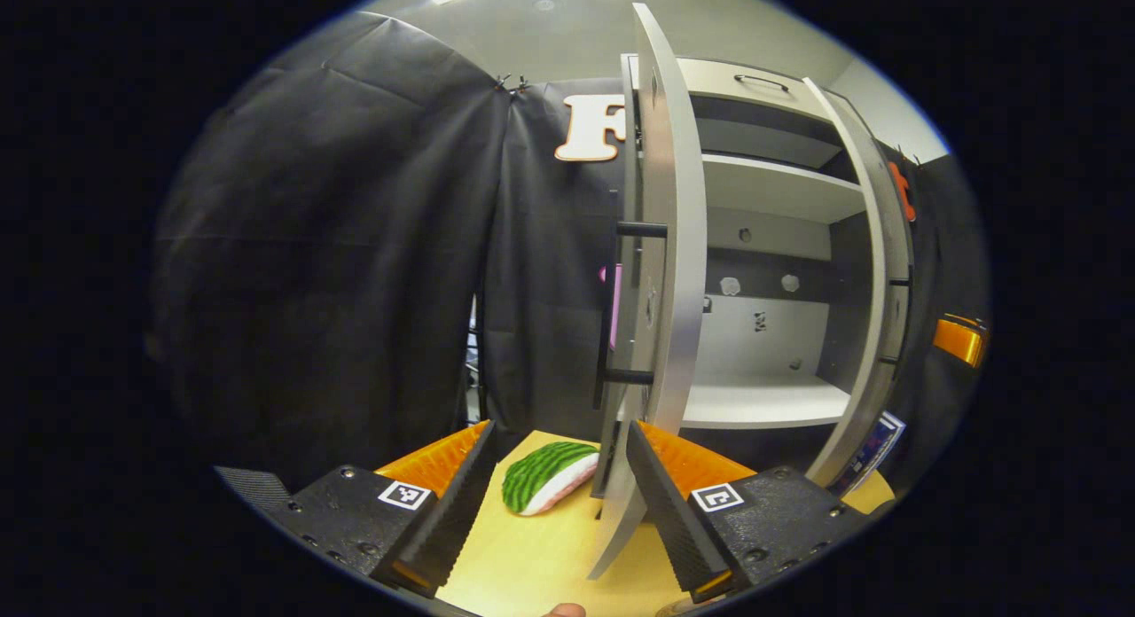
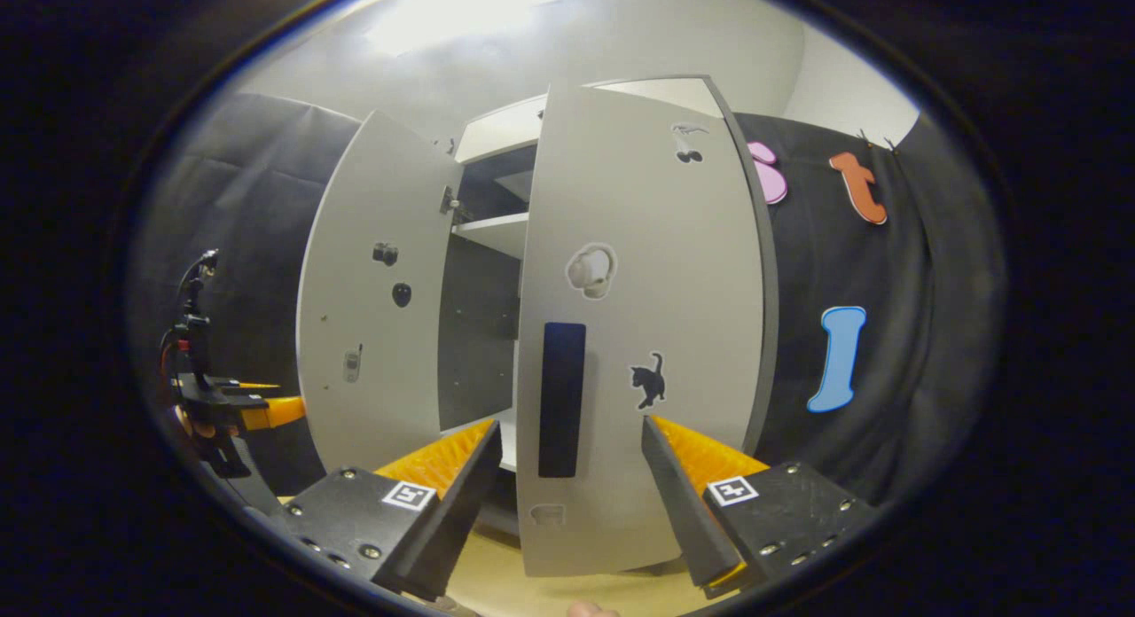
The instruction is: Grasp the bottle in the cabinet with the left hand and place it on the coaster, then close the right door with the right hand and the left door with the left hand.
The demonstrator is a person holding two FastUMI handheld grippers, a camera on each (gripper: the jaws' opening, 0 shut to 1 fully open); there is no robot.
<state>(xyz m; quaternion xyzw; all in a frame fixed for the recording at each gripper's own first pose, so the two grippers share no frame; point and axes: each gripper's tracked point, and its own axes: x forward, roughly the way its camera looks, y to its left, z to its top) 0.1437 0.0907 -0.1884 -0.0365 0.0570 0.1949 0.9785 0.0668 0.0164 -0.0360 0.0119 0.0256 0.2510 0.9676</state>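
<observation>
The white cabinet (image 1: pixel 763 191) stands with both doors open and bare shelves inside. In the left gripper view its left door (image 1: pixel 667 245) shows edge-on, with a black bar handle (image 1: pixel 612 302) on the outer face. My left gripper (image 1: pixel 560 426) is open, and the door's lower edge sits just in front of its right finger (image 1: pixel 674 511). The right door (image 1: pixel 878 316) hangs farther right. In the right gripper view that right door (image 2: pixel 638 289) faces me with its dark handle (image 2: pixel 561 400). My right gripper (image 2: pixel 571 422) is open right before it.
A watermelon-slice toy (image 1: pixel 548 475) lies on the yellow table (image 1: pixel 532 564) by the left door. The left door (image 2: pixel 381 316) and the left gripper (image 2: pixel 213 395) show at the left of the right gripper view. Black cloth walls surround the cabinet.
</observation>
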